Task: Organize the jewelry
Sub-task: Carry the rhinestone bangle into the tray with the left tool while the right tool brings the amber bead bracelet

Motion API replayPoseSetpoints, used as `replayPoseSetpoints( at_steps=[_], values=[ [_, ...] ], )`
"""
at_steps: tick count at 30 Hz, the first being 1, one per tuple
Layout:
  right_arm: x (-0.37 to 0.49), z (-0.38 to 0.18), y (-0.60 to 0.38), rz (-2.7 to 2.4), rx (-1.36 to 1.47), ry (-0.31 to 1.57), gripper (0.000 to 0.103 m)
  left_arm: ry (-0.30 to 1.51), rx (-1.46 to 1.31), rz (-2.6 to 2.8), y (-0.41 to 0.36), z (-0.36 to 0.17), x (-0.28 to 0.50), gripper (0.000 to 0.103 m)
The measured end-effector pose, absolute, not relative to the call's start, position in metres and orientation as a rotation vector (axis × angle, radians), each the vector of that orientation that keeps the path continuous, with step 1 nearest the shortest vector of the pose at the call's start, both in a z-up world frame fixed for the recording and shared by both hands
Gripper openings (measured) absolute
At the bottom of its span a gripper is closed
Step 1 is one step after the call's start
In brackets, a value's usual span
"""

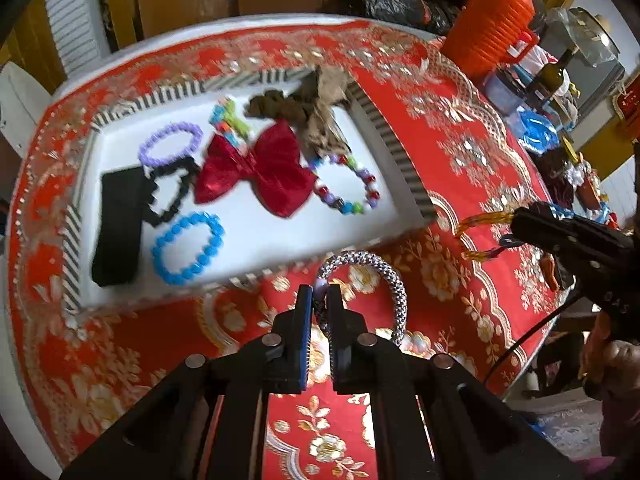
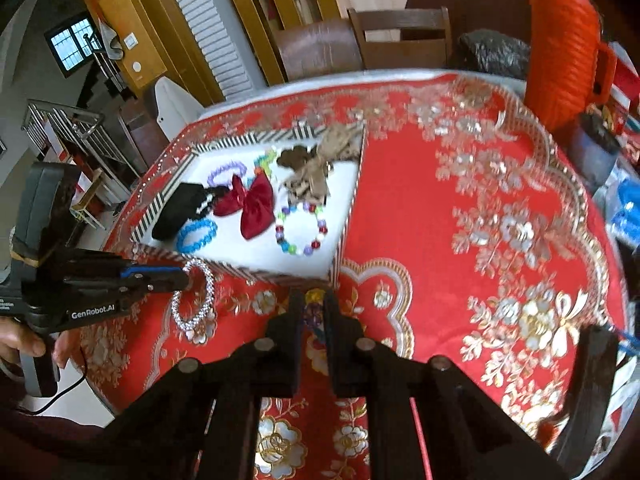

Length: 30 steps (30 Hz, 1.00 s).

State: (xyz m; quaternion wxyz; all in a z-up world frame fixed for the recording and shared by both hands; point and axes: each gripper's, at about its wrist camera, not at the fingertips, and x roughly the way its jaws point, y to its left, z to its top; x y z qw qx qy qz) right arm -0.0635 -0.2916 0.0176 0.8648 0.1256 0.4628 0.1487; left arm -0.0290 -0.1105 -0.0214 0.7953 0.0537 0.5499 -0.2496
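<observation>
My left gripper [image 1: 320,292] is shut on a silver-white beaded bracelet [image 1: 384,276], held just in front of the white tray's [image 1: 256,236] near edge; it also shows in the right wrist view [image 2: 188,276] with the bracelet [image 2: 200,304] hanging. My right gripper [image 2: 314,300] is shut on an amber bead bracelet [image 2: 315,295], which in the left wrist view [image 1: 480,224] hangs right of the tray. The tray [image 2: 340,184] holds a red bow [image 1: 256,172], blue [image 1: 188,248], purple [image 1: 170,144] and multicolour [image 1: 348,184] bracelets, and a black band [image 1: 120,224].
A red and gold embroidered cloth [image 2: 460,220] covers the round table. An orange ribbed jug [image 2: 560,48] and clutter stand at the far right edge. Brown hair ties [image 1: 304,108] lie at the tray's back. Wooden chairs [image 2: 360,44] stand behind the table.
</observation>
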Motion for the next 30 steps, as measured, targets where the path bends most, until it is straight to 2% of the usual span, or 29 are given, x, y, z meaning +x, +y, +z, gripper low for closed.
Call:
replayPoseSetpoints(
  at_steps=[11, 30],
  values=[
    [-0.053, 0.053, -0.289, 0.327, 0.255, 0.904, 0.01, 1.104, 0.134, -0.453, -0.09, 0.002, -0.015, 0.0],
    [-0.026, 0.072, -0.249, 0.401, 0.19, 0.88, 0.009, 1.082, 0.088, -0.358, -0.051, 0.01, 0.006, 0.0]
  ],
)
